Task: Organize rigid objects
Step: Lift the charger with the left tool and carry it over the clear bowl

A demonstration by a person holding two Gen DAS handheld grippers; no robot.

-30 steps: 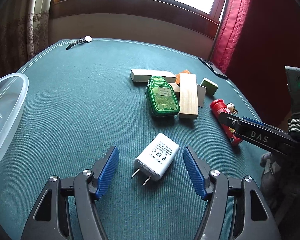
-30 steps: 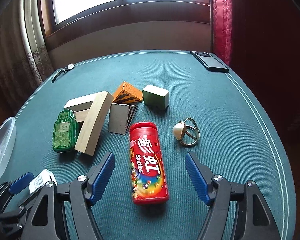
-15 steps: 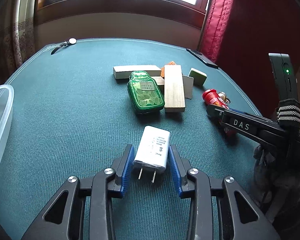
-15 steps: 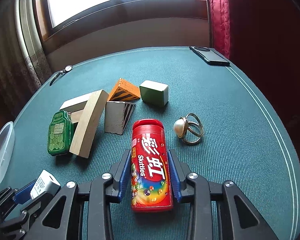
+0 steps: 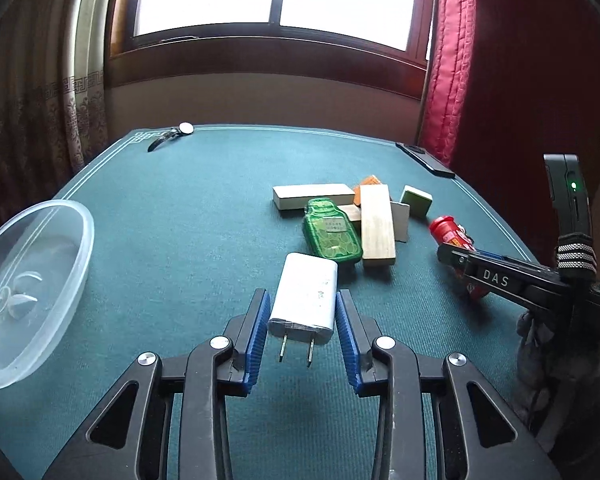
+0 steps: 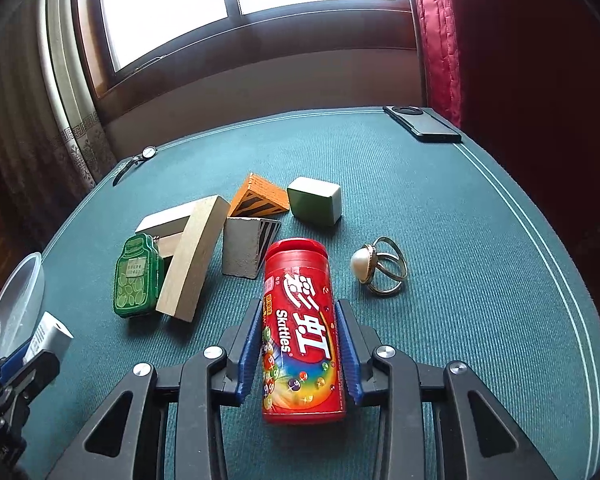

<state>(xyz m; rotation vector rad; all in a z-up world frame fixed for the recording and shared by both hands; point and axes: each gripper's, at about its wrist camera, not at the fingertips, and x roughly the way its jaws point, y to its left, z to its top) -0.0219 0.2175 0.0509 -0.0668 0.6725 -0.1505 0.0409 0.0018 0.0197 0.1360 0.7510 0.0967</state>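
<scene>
Between left gripper (image 5: 302,326) pads: white charger (image 5: 306,300), clamped, prongs toward camera.
Right gripper (image 6: 298,354): shut round red Skittles tube (image 6: 300,332).
Beyond tube: wooden blocks (image 6: 192,264), green tin (image 6: 137,276) on tabletop (image 6: 480,280).
Right view only: pearl ring (image 6: 380,266), right of tube.
Left view only: clear bowl's (image 5: 76,256) inside, far left of tube.

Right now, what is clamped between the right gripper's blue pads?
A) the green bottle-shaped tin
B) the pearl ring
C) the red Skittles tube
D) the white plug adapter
C: the right gripper has its blue pads pressed against both sides of the red Skittles tube, while the white plug adapter sits in the left gripper.
</scene>
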